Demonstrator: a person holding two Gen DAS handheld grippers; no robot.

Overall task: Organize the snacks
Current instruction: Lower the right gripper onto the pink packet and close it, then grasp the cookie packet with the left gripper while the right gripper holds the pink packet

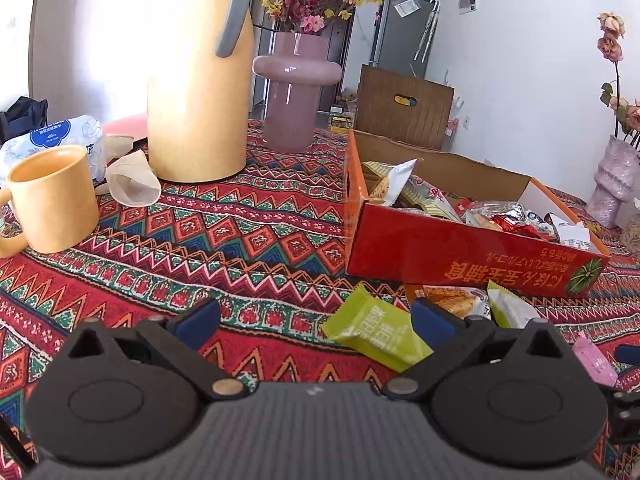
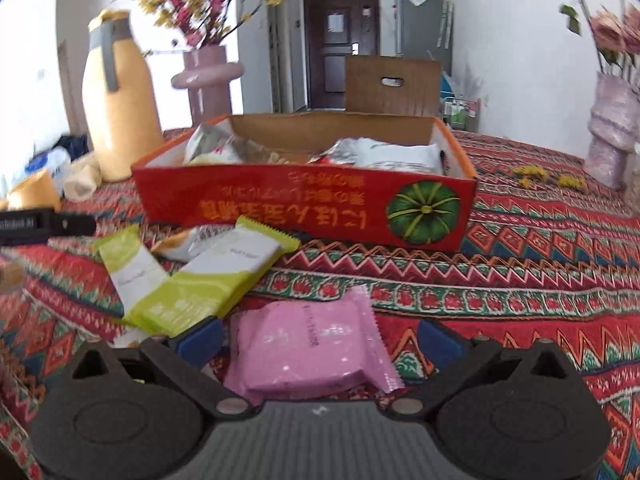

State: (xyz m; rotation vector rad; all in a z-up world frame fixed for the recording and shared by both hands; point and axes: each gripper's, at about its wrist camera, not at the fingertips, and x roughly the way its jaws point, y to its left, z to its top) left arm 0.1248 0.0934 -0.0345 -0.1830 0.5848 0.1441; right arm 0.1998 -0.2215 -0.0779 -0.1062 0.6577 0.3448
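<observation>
Pink packet (image 2: 310,354) between right claw (image 2: 320,338) fingers | left view: mug (image 1: 54,200)

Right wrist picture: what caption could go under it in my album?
Open right gripper poised around a pink snack packet, red snack box behind.

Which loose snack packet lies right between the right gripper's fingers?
The pink packet; it lies between the open right hand-held gripper fingers, while the green packets lie further left.

1. Large yellow East Asian characters, upside down, are printed on the red box (image 2: 304,208) beside a green pumpkin picture (image 2: 423,213).
2. "400" is seen on the blue label of the tissue pack (image 1: 56,136) behind the mug (image 1: 52,200).
3. Lettering on the green packet (image 1: 376,334) before the box cannot be read.
</observation>
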